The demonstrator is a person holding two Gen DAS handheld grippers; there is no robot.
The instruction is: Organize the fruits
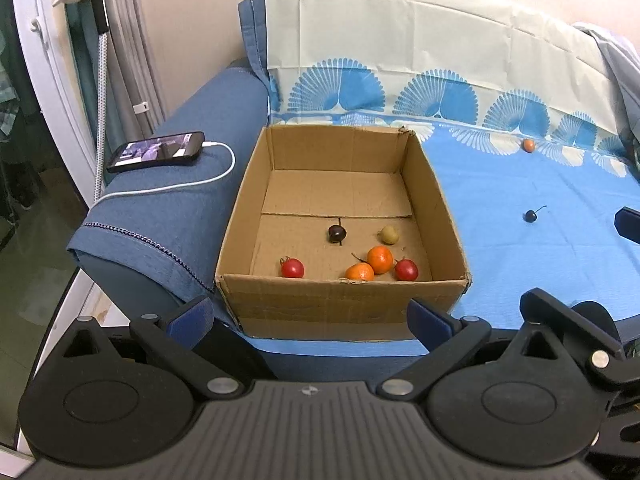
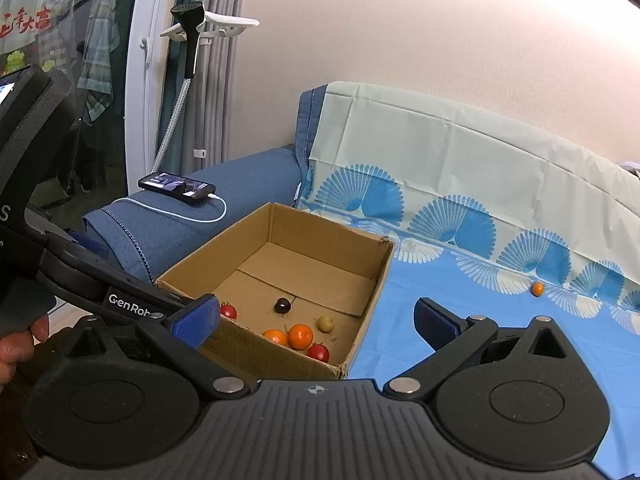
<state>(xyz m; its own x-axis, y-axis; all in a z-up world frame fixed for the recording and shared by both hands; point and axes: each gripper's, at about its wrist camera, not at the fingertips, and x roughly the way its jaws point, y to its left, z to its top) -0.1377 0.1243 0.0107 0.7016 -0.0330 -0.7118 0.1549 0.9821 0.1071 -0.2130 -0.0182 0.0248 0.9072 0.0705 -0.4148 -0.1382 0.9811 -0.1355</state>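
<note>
An open cardboard box (image 1: pixel 256 208) sits on the blue cloth and holds several small fruits: two red ones (image 1: pixel 292 268), two orange ones (image 1: pixel 379 259), a dark one (image 1: pixel 337 233) and a pale yellow one (image 1: pixel 389 235). The box also shows in the right wrist view (image 2: pixel 372 280). On the cloth to the right lie a dark cherry (image 1: pixel 531 216) and a small orange fruit (image 1: pixel 529 145), which also shows in the right wrist view (image 2: pixel 537 289). My left gripper (image 1: pixel 308 318) is open and empty before the box's near wall. My right gripper (image 2: pixel 316 320) is open and empty over the box's near right corner.
A phone (image 1: pixel 156 151) on a white charging cable (image 1: pixel 216 176) lies on the blue sofa arm left of the box. A patterned cover hangs over the sofa back (image 1: pixel 400 52). A garment steamer (image 2: pixel 191 36) stands by the wall at left.
</note>
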